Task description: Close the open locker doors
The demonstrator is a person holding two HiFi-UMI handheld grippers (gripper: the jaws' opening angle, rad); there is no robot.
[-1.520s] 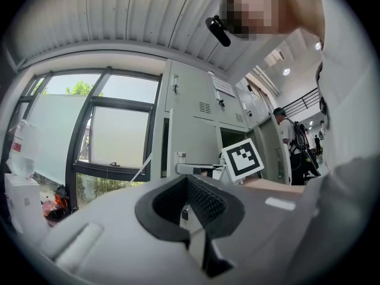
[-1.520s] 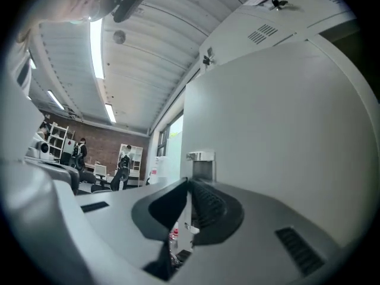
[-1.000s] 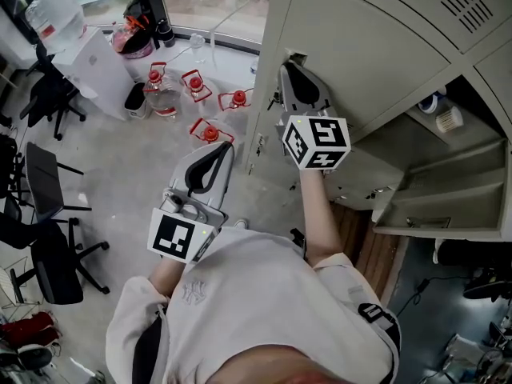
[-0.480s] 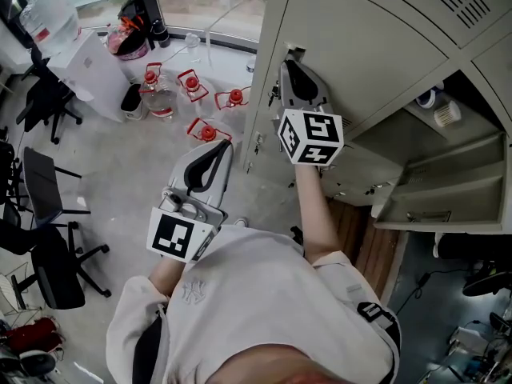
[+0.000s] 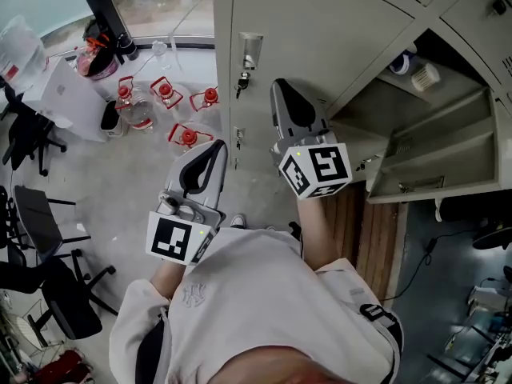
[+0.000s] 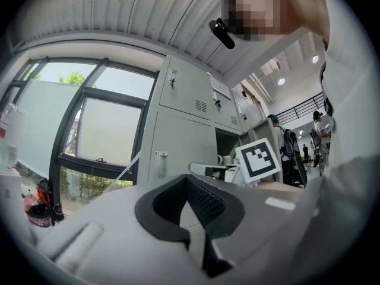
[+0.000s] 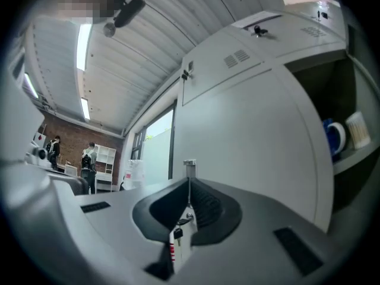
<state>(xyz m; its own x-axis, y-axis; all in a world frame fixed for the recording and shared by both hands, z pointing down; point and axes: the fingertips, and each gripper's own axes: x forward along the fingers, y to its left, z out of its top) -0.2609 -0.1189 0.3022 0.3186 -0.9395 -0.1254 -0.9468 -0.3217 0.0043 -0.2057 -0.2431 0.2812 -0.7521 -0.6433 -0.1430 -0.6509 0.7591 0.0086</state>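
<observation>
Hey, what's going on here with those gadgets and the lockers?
A person stands at a bank of grey lockers with a hand-held gripper in each hand. The right gripper, jaws shut and empty, points at a closed locker door near its dangling keys. The left gripper, also shut and empty, is held lower, away from the lockers. To the right, an open door leaves cups on a shelf in view.

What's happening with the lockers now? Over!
Left gripper and right gripper both shut, empty. Right one faces the keyed locker door. Open locker beside it, cups inside. Nothing seen in the way.
</observation>
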